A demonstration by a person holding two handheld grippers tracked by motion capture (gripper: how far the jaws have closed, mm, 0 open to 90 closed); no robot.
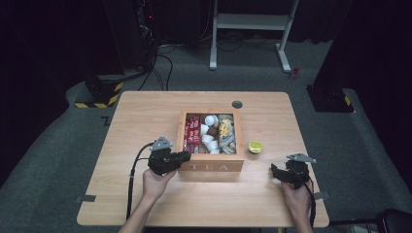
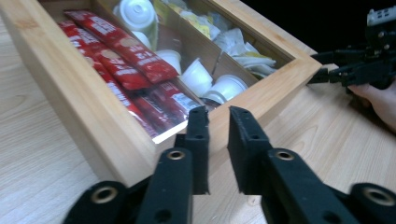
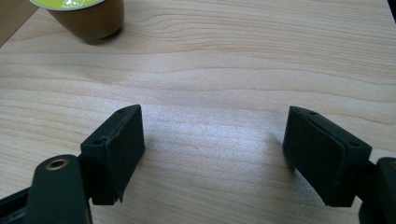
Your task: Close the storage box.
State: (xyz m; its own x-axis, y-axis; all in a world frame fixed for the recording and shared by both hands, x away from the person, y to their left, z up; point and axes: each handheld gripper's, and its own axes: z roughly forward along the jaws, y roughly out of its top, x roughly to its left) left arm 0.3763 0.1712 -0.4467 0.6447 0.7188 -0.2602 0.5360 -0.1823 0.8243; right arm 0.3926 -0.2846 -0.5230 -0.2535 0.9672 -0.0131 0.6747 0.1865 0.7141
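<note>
Low in the high view, the left gripper [image 1: 171,160] sits at the lower left corner of the wooden tea box [image 1: 212,166], its jaws nearly together with a narrow gap, empty, straddling the box's front rim in the left gripper view. At the lower right the right gripper [image 1: 282,174] hovers over bare desk [image 1: 145,111], jaws spread wide on nothing. Just right of the box stands a small coffee capsule [image 1: 255,146] with a lime-green lid, likely the thing to be handled: light, thin-walled and easily dented, its foil top fragile, so take it by the tapered brown sides. Farther up, the box's compartments hold red sachets [image 2: 126,56], white pods [image 2: 198,77] and pale packets [image 1: 226,133].
</note>
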